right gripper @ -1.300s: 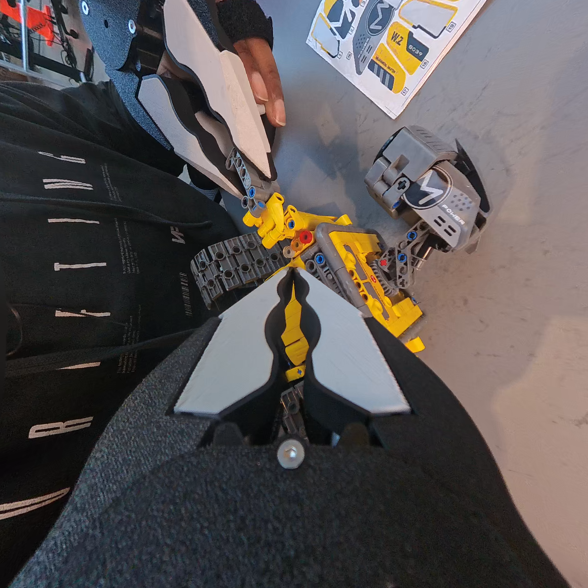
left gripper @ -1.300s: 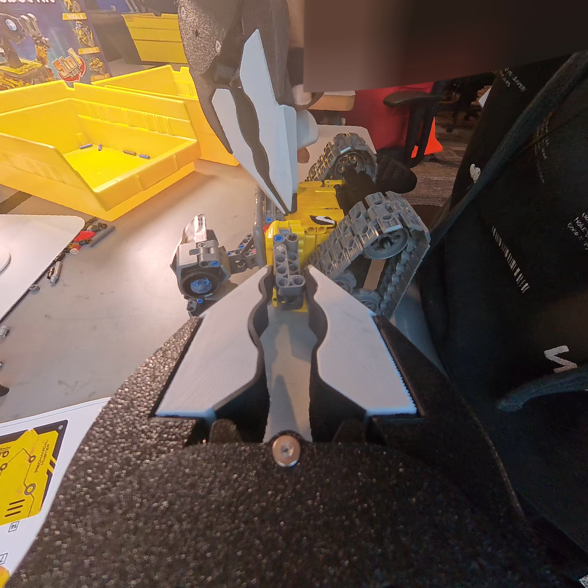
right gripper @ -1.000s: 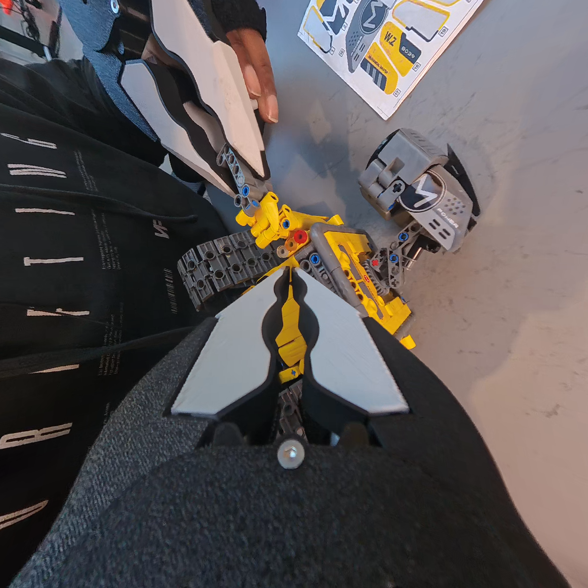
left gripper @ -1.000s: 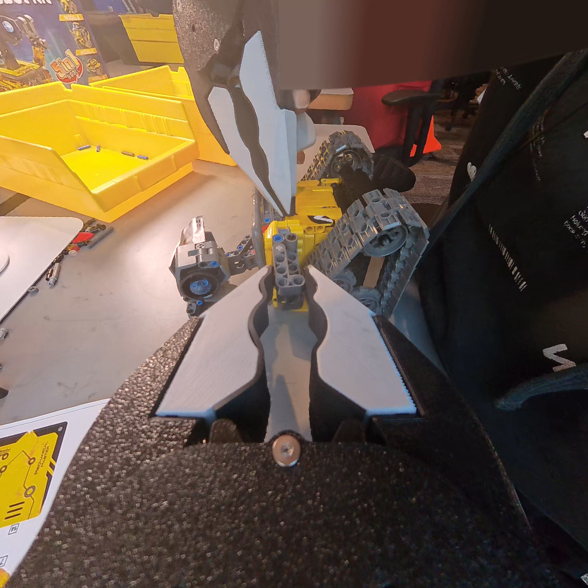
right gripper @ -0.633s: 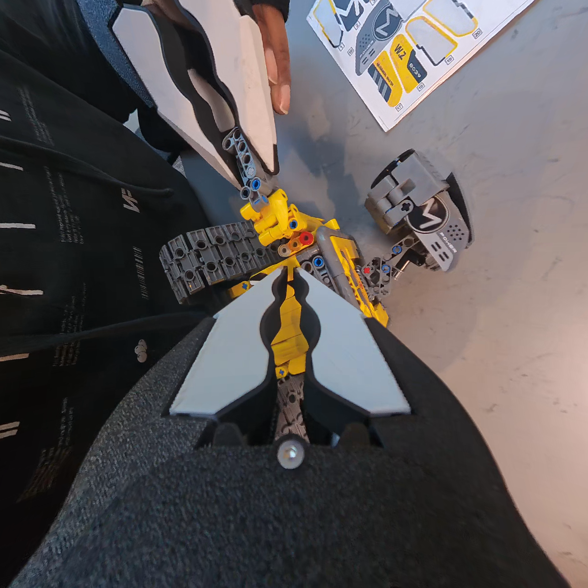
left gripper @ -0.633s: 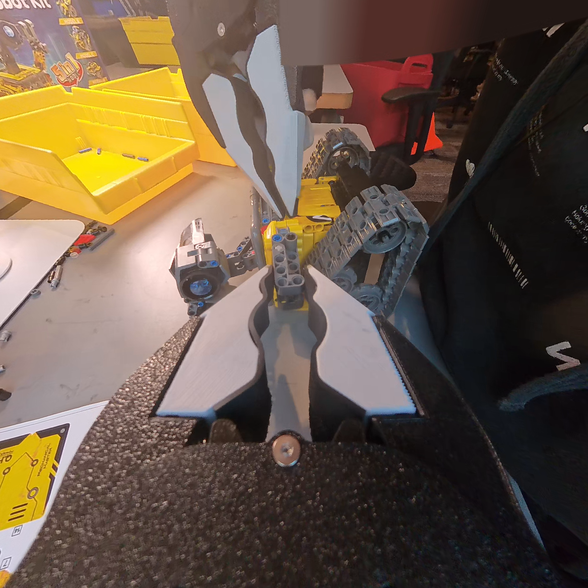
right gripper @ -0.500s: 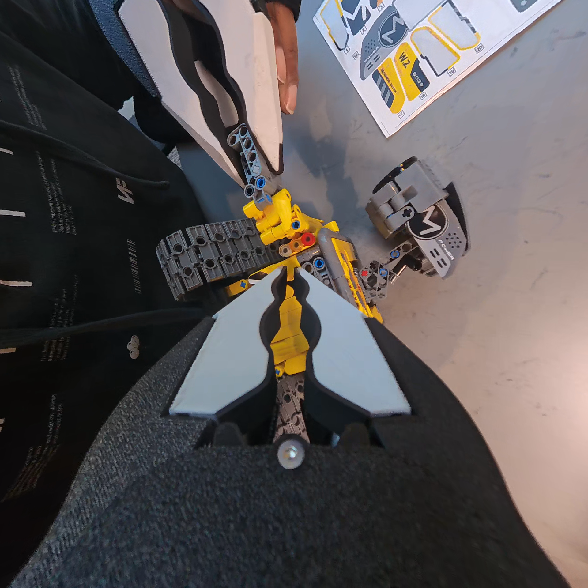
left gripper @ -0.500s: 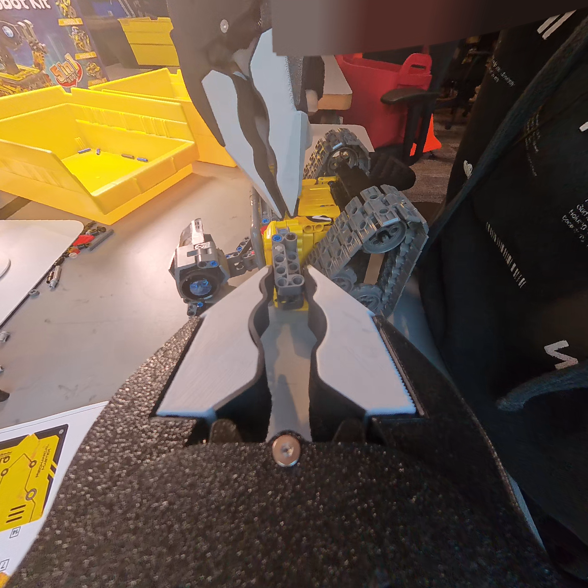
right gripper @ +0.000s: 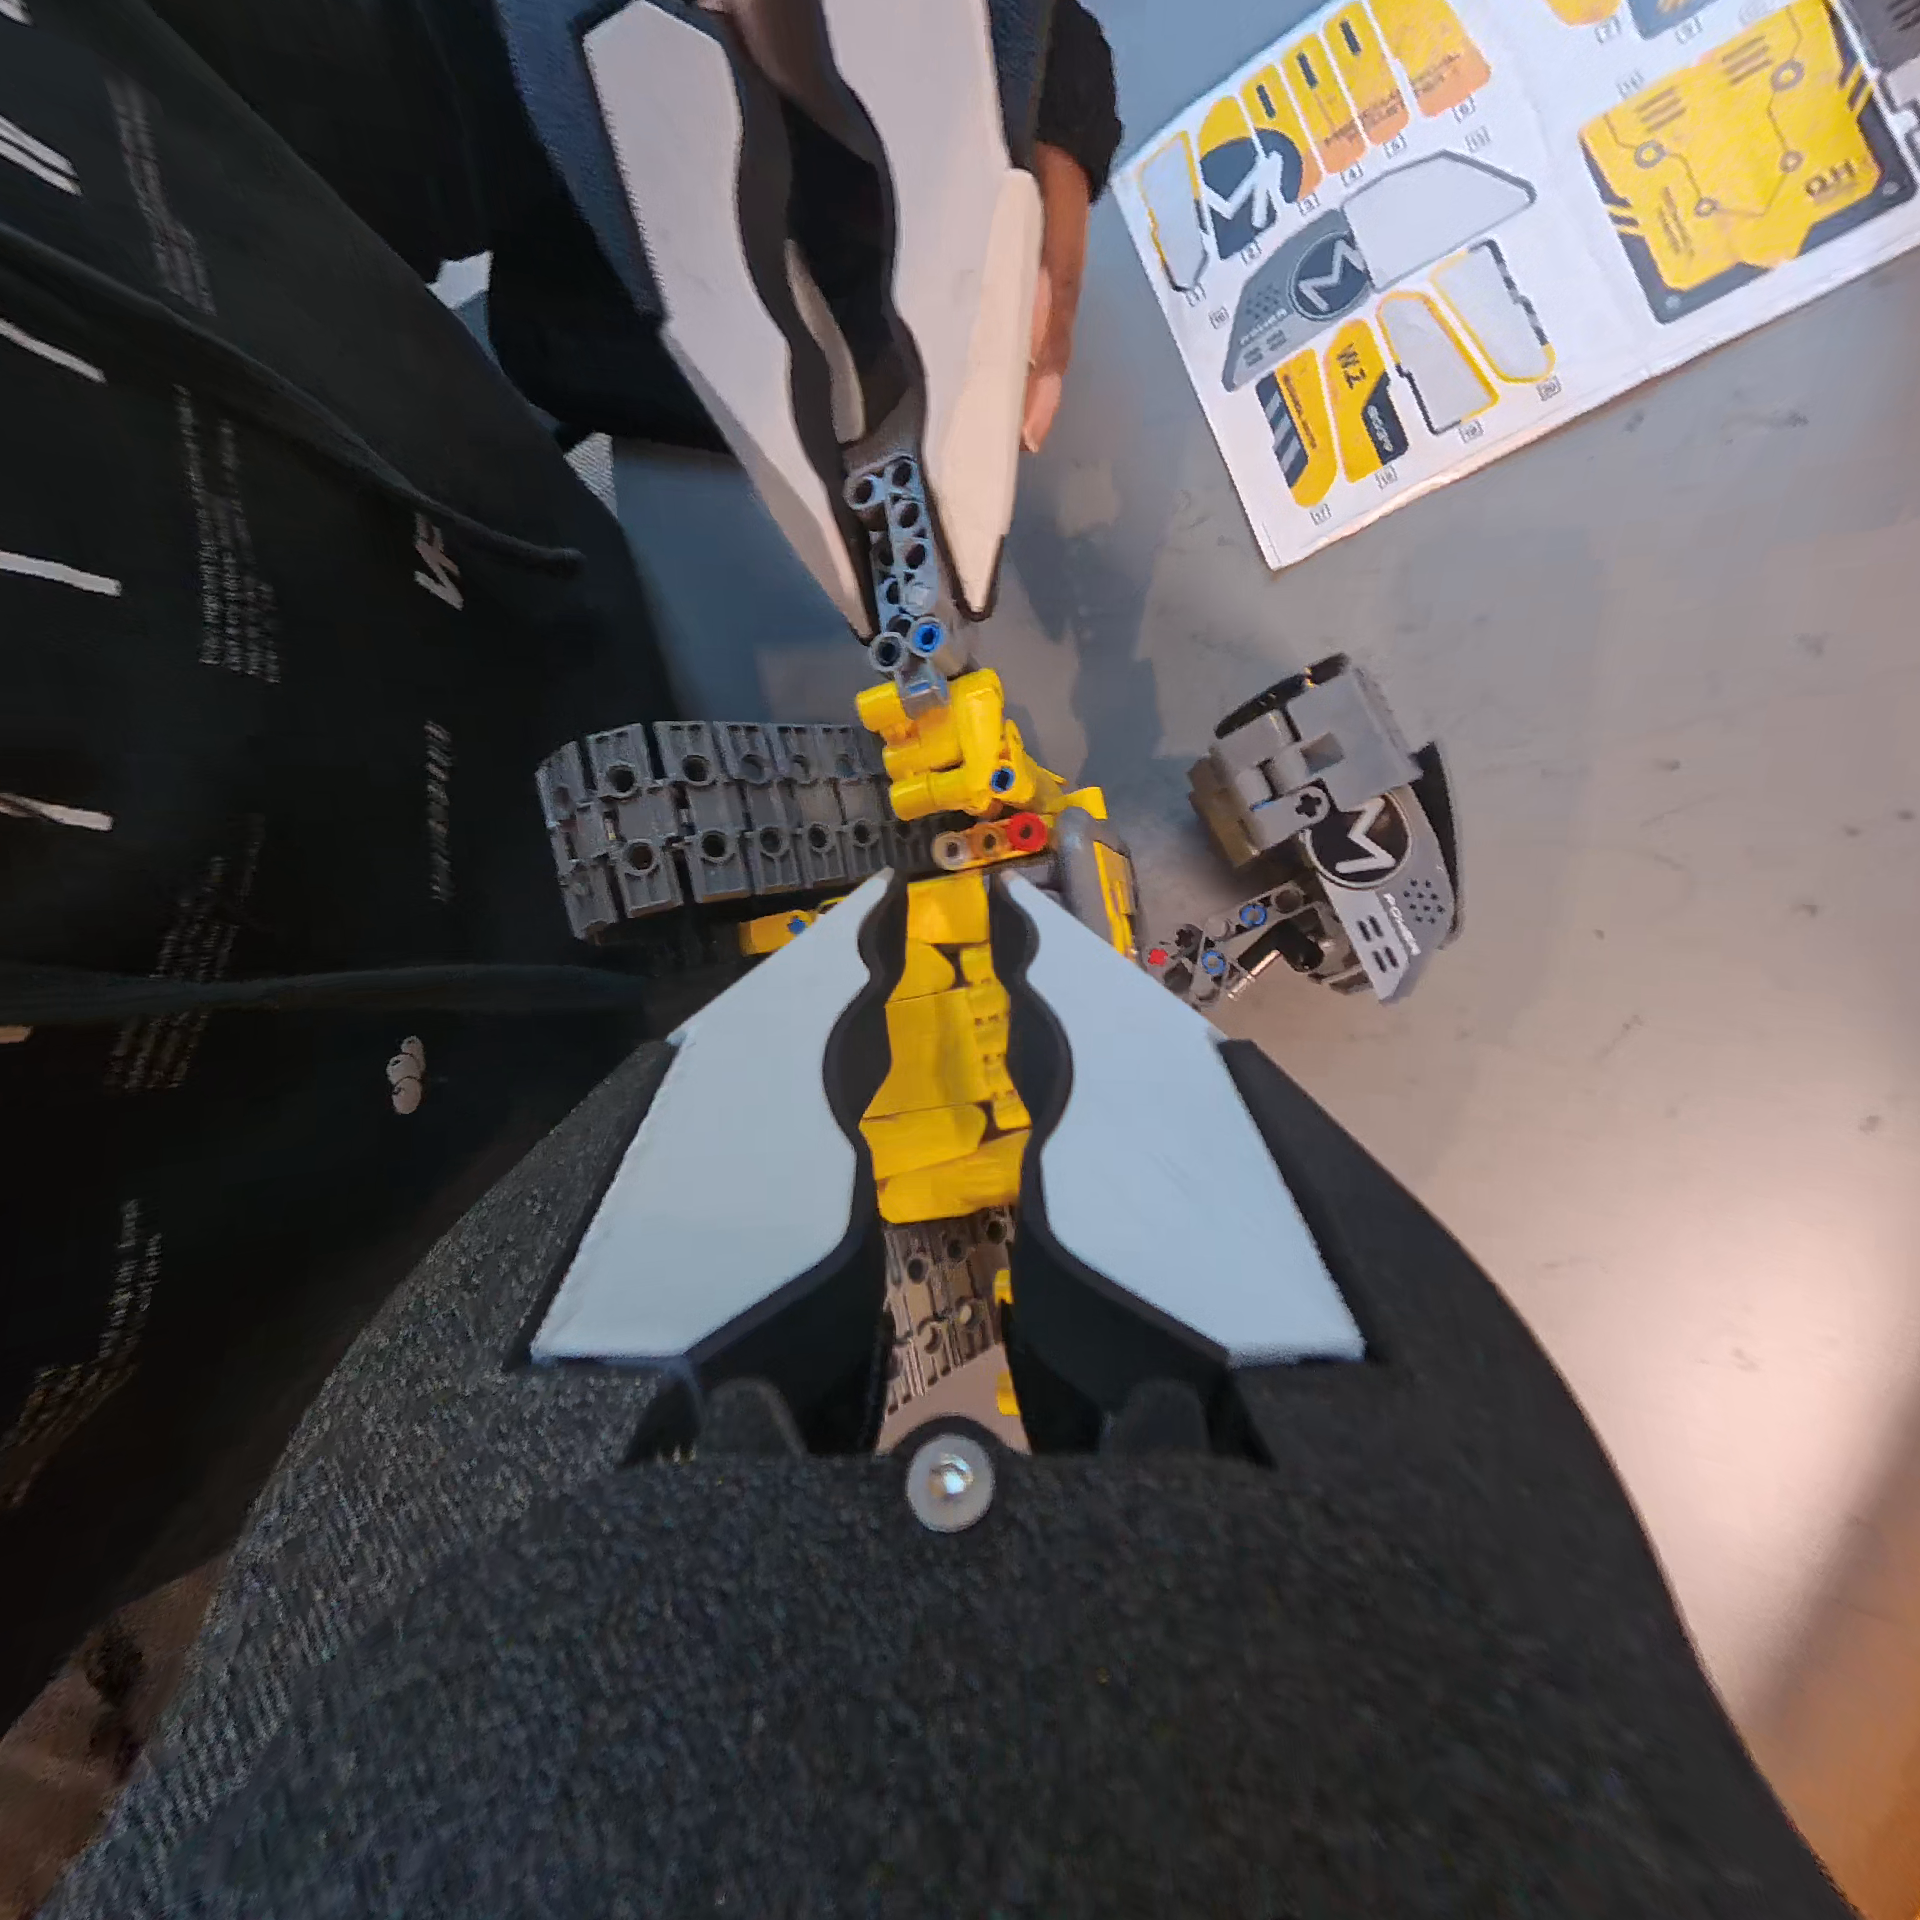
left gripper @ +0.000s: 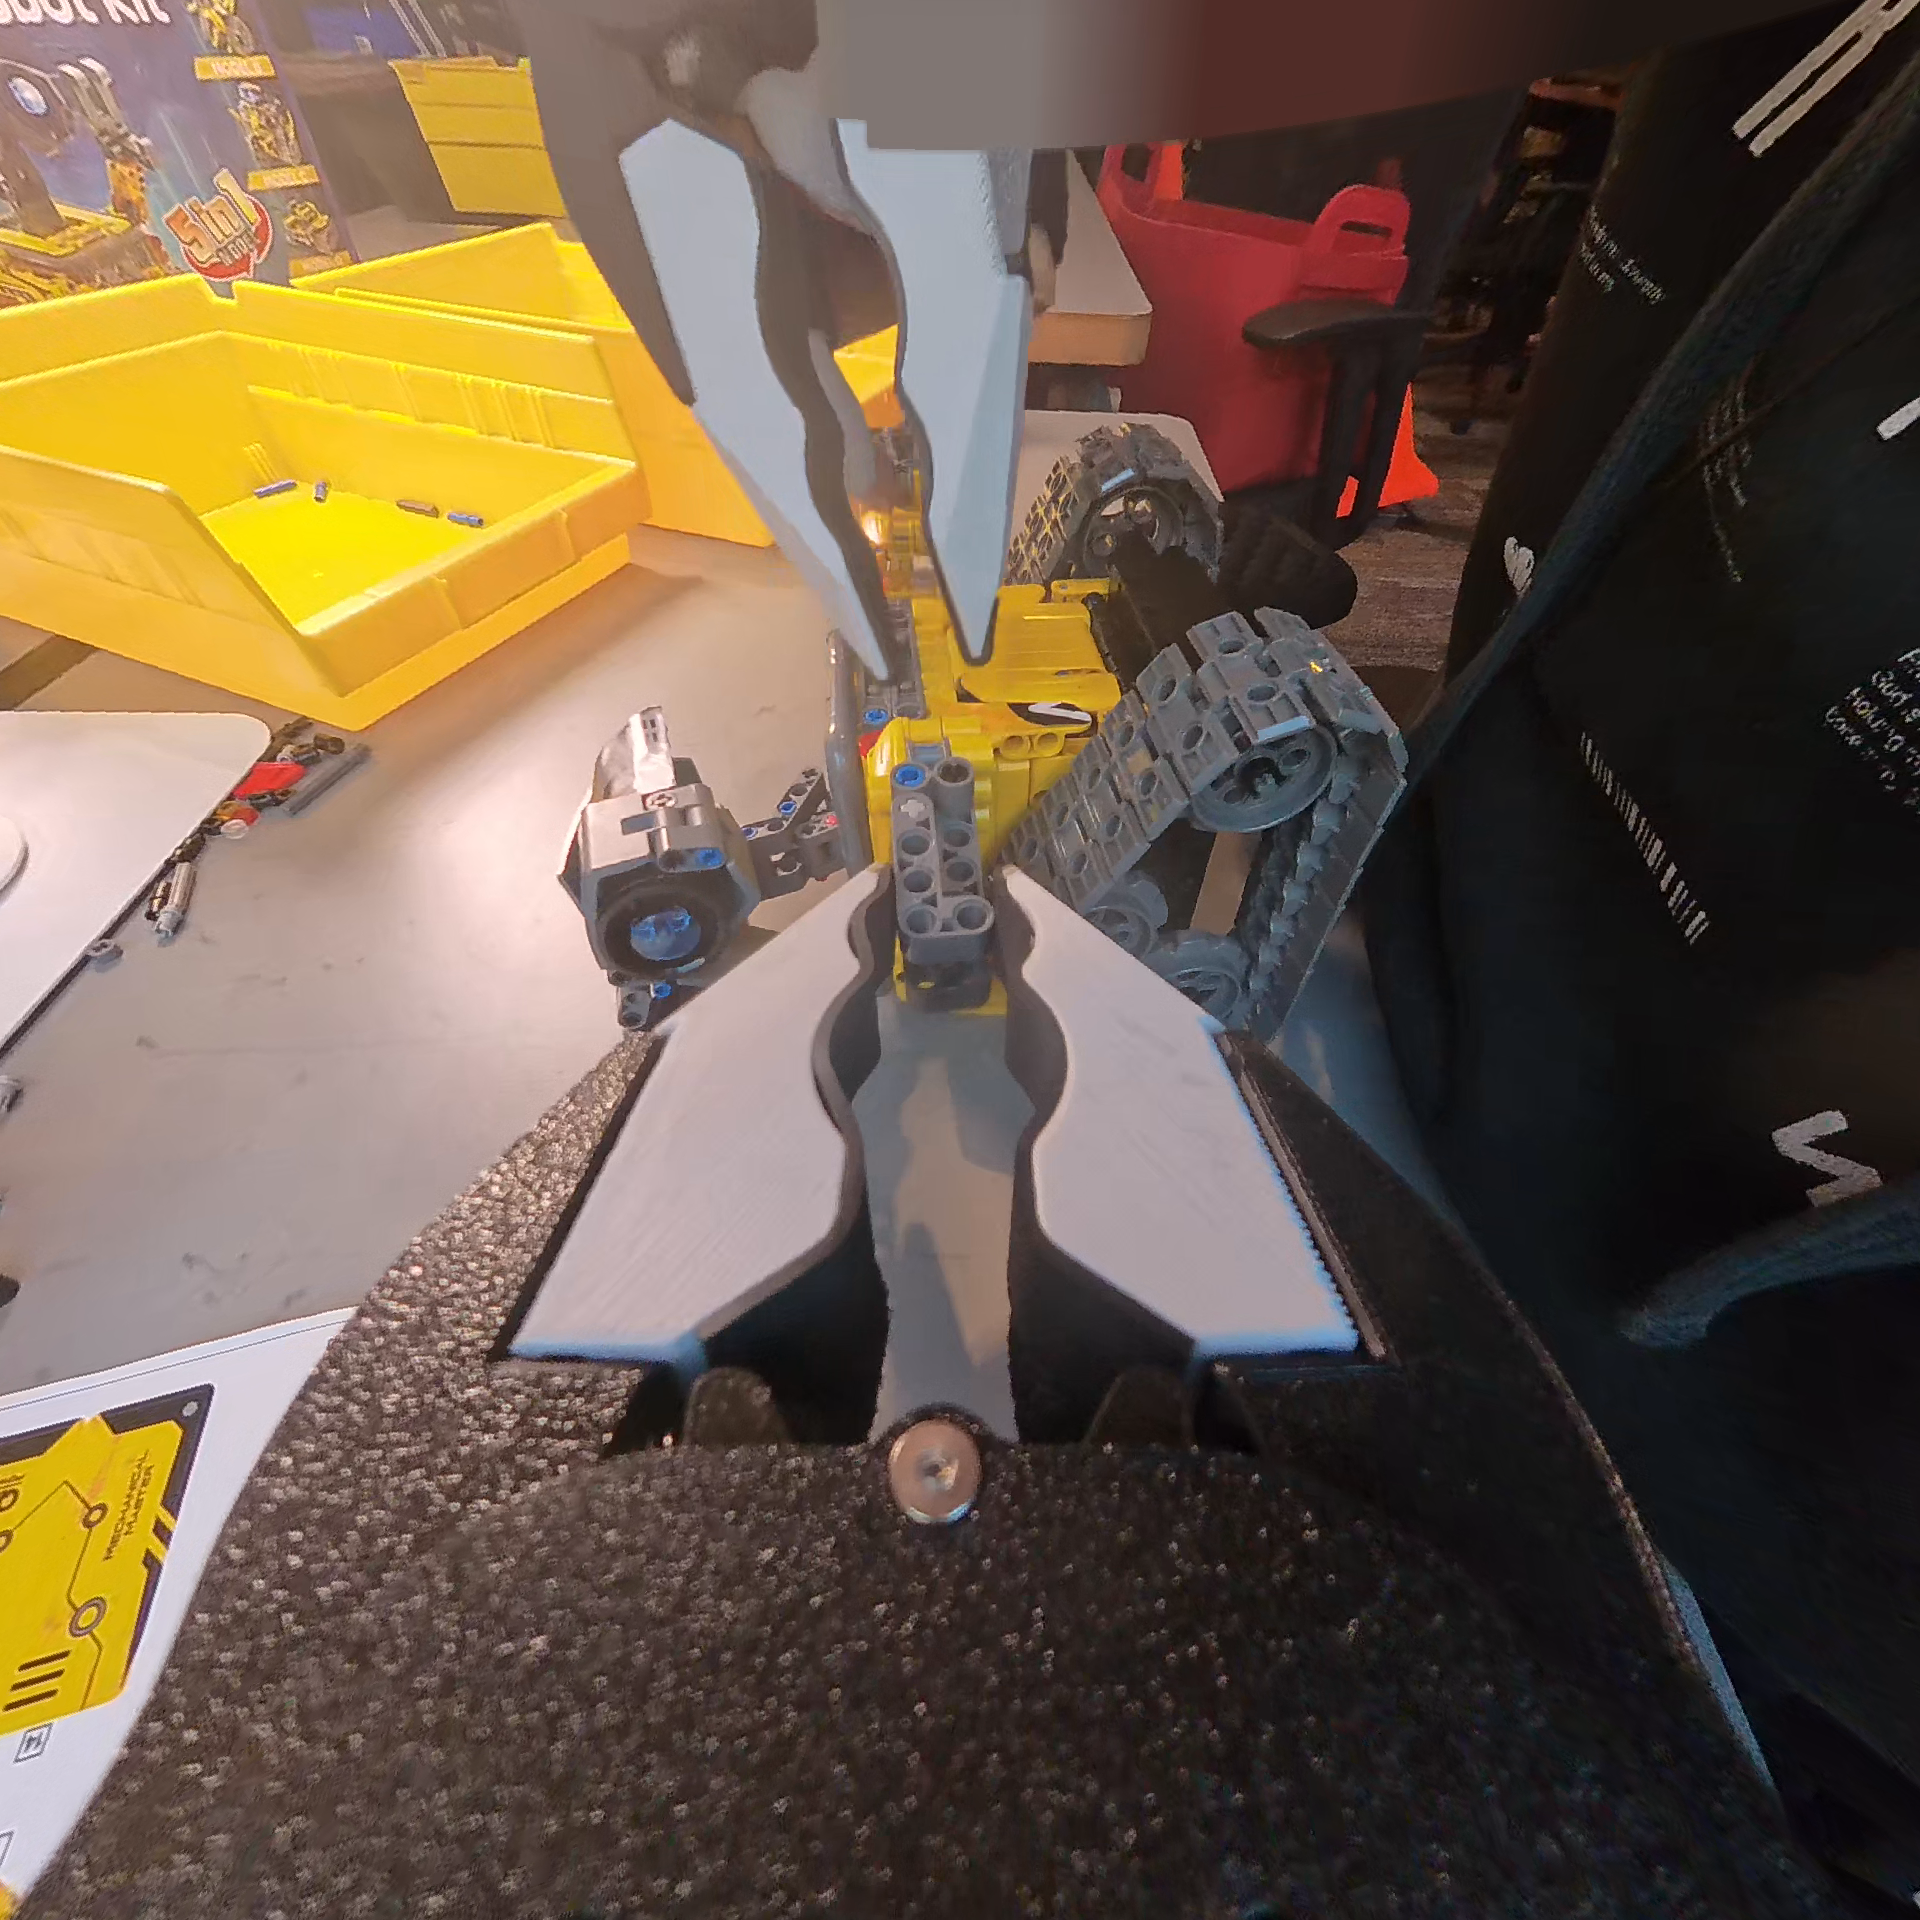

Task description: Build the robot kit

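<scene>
A yellow and grey tracked brick model [left gripper: 997, 717] sits at the table's near edge. My left gripper [left gripper: 942, 894] is shut on a grey holed beam [left gripper: 940, 873] that sticks out of the model's end. My right gripper [left gripper: 925, 660] comes down from above, shut on the model's yellow body. In the right wrist view the right gripper [right gripper: 945, 894] clamps the yellow body [right gripper: 940, 1039]. The left gripper [right gripper: 920, 613] faces it, holding the grey beam [right gripper: 899, 551]. A grey motor block [right gripper: 1340, 821] hangs off the model's side on a small linkage.
Yellow bins [left gripper: 312, 499] with a few small pins stand at the back left, with a printed box [left gripper: 125, 135] behind them. A sticker sheet [right gripper: 1455, 260] lies on the grey table. Loose small parts [left gripper: 281, 769] lie by a white board [left gripper: 94, 810]. A person's black garment [left gripper: 1662, 727] is close on the right. About 6 centimeters separates my left fingertips from my right. About 7 centimeters separates my right fingertips from the grey motor block [right gripper: 1340, 821].
The right gripper has swung around with the model, so the two grippers now face each other in line. Both stay shut on their parts. The motor block has shifted with the model.
</scene>
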Demonstrator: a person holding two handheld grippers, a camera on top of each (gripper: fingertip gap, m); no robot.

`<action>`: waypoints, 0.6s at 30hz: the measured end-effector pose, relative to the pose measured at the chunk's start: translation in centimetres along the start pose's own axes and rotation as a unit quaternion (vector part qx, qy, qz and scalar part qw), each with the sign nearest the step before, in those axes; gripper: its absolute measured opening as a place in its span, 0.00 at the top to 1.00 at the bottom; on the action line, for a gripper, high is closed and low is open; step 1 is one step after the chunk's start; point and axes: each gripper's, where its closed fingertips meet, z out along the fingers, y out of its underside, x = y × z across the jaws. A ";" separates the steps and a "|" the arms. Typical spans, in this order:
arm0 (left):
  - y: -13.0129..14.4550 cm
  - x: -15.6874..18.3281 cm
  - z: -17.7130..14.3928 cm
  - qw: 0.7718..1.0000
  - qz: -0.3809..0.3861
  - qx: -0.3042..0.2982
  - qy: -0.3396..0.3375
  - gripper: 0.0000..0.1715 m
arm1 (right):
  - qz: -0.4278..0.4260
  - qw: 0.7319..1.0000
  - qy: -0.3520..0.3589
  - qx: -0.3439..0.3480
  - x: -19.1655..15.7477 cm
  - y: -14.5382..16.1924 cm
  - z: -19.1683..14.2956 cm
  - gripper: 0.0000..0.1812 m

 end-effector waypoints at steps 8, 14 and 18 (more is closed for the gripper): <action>0.0 -0.1 0.0 1.000 0.000 -0.001 -0.002 0.90 | -0.047 0.997 0.034 -0.054 -0.8 1.8 1.0 0.92; 0.1 -0.1 0.1 1.000 -0.005 -0.005 -0.004 0.90 | -0.062 0.990 0.104 -0.073 -0.8 1.8 1.2 0.90; 0.6 -0.6 0.1 1.000 -0.006 -0.023 -0.021 0.91 | -0.051 0.988 0.132 -0.070 -0.9 2.0 1.2 0.87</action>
